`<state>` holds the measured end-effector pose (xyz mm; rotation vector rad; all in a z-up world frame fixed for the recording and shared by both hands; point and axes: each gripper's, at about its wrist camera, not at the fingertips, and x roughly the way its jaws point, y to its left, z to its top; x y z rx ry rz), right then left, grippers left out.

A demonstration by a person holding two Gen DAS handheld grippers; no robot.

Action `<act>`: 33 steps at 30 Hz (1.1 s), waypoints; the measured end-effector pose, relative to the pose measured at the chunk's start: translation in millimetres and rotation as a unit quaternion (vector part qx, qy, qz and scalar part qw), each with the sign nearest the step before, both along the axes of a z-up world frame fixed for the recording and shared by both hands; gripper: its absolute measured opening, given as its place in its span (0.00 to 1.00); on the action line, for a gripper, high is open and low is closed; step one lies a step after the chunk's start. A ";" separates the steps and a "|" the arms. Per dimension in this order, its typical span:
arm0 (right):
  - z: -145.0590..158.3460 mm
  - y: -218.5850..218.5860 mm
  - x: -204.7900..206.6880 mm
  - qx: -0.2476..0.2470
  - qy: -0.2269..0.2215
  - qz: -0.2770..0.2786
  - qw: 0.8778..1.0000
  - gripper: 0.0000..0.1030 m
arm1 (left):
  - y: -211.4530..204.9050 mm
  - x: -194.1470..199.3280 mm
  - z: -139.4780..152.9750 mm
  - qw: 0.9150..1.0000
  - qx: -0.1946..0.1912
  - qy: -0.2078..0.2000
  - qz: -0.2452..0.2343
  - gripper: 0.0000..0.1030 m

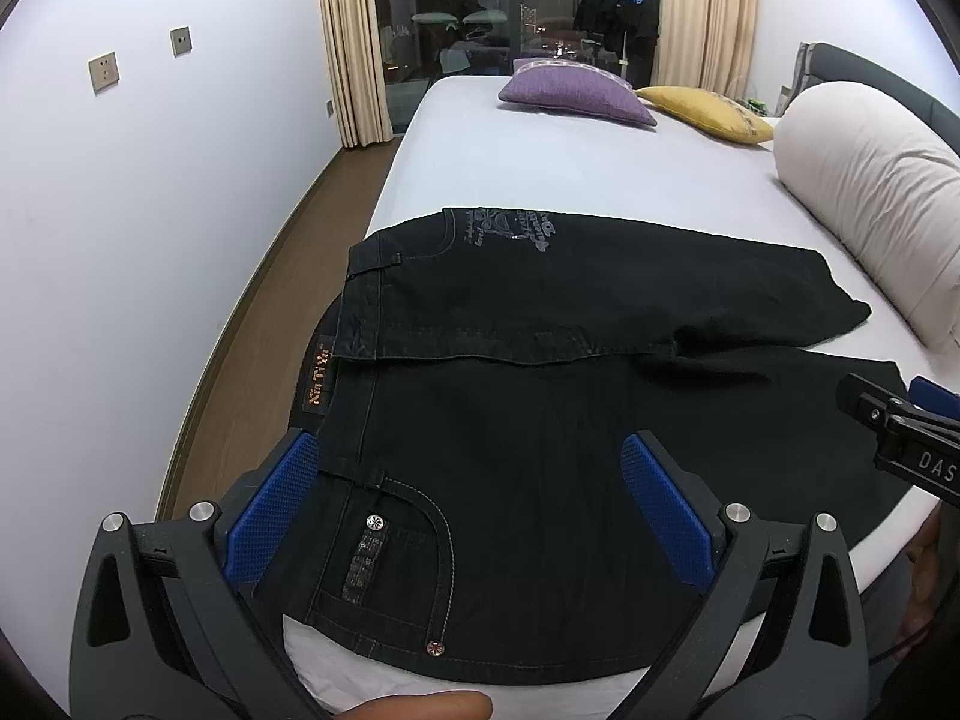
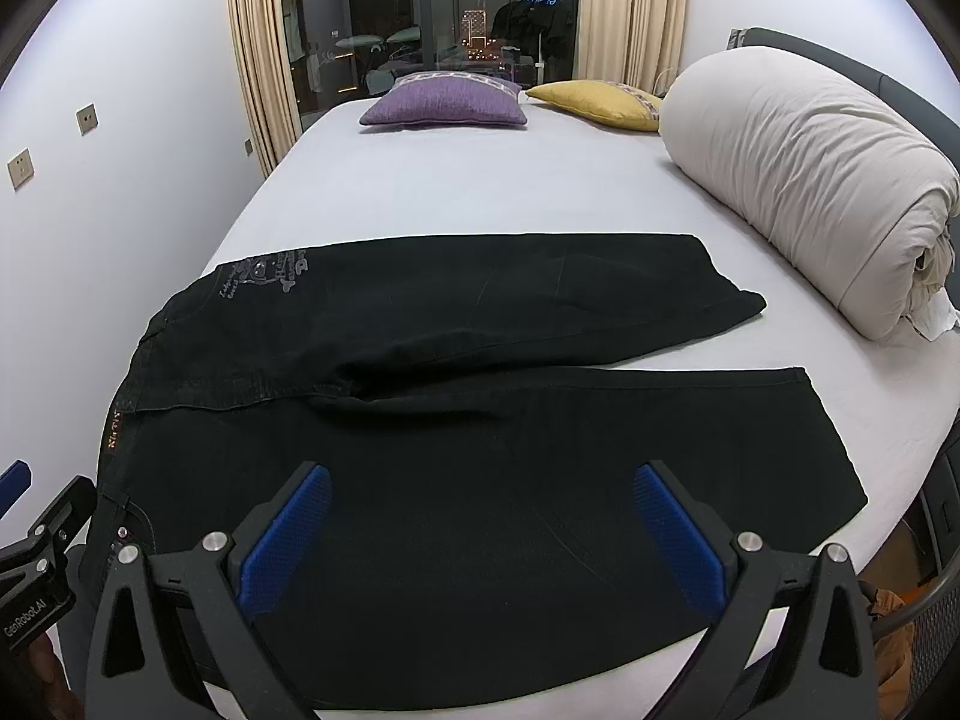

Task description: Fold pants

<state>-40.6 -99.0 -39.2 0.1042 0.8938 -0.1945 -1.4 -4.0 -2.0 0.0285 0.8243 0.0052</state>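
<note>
Black jeans (image 1: 540,420) lie flat on the white bed (image 1: 540,180), waistband toward the left gripper, legs running off toward the right gripper and slightly parted at the hems. An orange-lettered waistband label (image 1: 315,378) sits just ahead of the left gripper's left pad; a front pocket with rivets (image 1: 396,564) lies between its pads; a grey print (image 1: 510,228) marks the far hip. The left gripper (image 1: 468,504) is spread wide over the waist end, blue pads (image 1: 276,510) apart, nothing pinched. The right gripper (image 2: 480,534) is spread wide too, over the near leg's thigh, holding nothing. Beyond both: a purple cushion (image 2: 444,102), a yellow cushion (image 2: 600,102), beige curtains (image 2: 258,48), a dark window (image 2: 432,6). Right of the right gripper, a rolled white duvet (image 2: 798,180). Wall switches (image 1: 105,72) to the left.
</note>
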 end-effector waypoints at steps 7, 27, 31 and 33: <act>0.4 0.1 -0.1 0.000 0.001 0.000 1.000 1.00 | -0.1 -0.2 0.0 1.000 0.000 0.001 0.000 1.00; -3.8 0.9 -0.8 -0.002 0.005 0.004 1.000 1.00 | 1.5 -0.4 0.1 1.000 0.000 0.003 0.000 1.00; -3.7 1.5 -1.2 -0.002 0.005 0.004 1.000 1.00 | 1.5 -0.5 0.2 1.000 0.000 0.003 0.000 1.00; -3.6 1.2 -1.9 -0.002 0.005 0.005 1.000 1.00 | 1.3 -0.5 0.1 1.000 0.000 0.003 0.000 1.00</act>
